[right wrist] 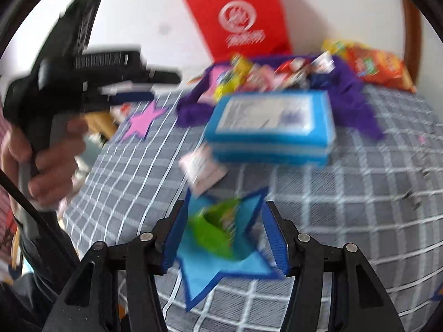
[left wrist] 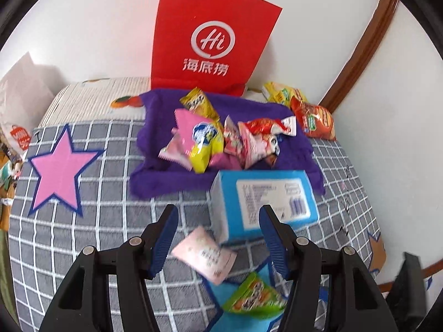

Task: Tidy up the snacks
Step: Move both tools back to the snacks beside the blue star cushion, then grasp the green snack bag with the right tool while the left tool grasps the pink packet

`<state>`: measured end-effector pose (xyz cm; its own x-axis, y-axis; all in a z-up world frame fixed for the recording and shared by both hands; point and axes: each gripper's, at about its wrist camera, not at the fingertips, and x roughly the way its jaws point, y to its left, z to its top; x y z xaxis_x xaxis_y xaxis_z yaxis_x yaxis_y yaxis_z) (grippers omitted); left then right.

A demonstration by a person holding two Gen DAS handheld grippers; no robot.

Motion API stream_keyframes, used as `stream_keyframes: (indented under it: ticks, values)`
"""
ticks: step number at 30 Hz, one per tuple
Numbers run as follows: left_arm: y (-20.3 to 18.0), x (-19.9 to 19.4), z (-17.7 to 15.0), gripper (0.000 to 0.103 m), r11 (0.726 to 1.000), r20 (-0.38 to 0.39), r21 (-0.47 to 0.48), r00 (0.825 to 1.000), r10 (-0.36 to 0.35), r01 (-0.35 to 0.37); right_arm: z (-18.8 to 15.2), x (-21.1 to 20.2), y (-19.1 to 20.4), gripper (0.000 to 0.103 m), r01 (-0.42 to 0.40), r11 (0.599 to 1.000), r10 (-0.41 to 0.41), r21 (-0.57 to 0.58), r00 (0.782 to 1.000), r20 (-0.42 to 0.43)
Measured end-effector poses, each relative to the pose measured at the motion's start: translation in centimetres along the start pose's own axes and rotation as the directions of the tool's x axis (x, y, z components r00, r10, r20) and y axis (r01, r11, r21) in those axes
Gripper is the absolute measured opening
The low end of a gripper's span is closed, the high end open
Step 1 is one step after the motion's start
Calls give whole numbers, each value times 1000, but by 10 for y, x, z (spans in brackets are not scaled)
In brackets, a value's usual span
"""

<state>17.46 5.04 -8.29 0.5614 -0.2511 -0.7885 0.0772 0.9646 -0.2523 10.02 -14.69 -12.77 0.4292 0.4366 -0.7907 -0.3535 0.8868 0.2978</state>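
Our checked cloth [left wrist: 83,235] lies open on the left around the pink star [left wrist: 59,170]. Far off, snacks [left wrist: 216,141] heap on purple fabric [left wrist: 155,177]; a blue box [left wrist: 265,202] sits nearer. Both our left gripper [left wrist: 218,240] and right gripper [right wrist: 221,238] gape empty, the right one above a green packet [right wrist: 216,232].

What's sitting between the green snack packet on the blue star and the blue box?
A pale pink packet lies between the green snack packet and the blue box, close to the box's near corner. The left wrist view shows it clearest.
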Motion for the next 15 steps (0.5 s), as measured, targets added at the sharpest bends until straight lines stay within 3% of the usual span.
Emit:
stream_keyframes:
  ticks: [5, 15]
  values:
    - [9, -7, -18, 58, 1000, -10, 8, 1000, 18, -18, -17, 31, 6, 57, 44, 999, -44, 4, 998, -43]
    - [33, -1, -35, 58, 999, -33, -26, 999, 17, -18, -20, 60, 10, 56, 31, 999, -28, 44, 998, -57]
